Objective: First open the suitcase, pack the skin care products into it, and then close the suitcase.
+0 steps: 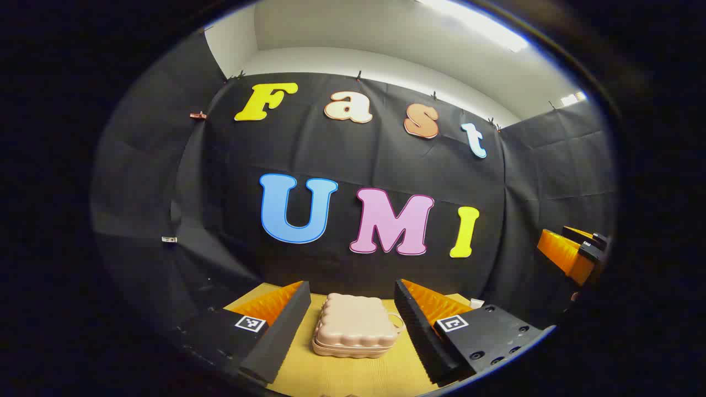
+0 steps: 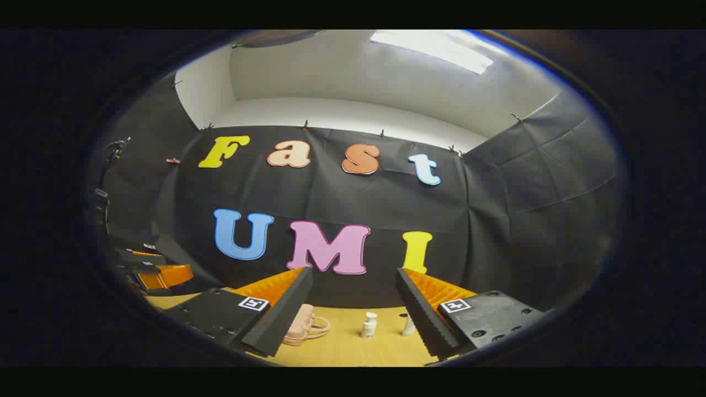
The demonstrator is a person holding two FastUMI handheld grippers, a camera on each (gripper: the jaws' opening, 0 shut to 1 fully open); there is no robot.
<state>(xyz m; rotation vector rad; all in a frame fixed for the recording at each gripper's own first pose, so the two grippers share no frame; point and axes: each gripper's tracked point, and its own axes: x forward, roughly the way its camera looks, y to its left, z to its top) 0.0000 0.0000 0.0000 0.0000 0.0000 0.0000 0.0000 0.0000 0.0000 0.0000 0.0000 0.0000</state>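
A closed pink suitcase (image 1: 353,326) with a scalloped lid lies flat on the wooden table (image 1: 342,377), its handle to the right. My left gripper (image 1: 352,284) hovers in front of it, open, with the case showing between its fingers. In the right gripper view the suitcase (image 2: 300,329) is partly hidden behind one finger. A small white skin care bottle (image 2: 369,325) stands upright to its right, and a second bottle (image 2: 408,324) is half hidden by the other finger. My right gripper (image 2: 353,271) is open and holds nothing.
The black cloth wall stands close behind the table. My right gripper (image 1: 573,253) shows at the right edge of the left gripper view, and my left gripper (image 2: 157,273) at the left edge of the right gripper view. A small white object (image 1: 477,302) peeks out at the table's far right.
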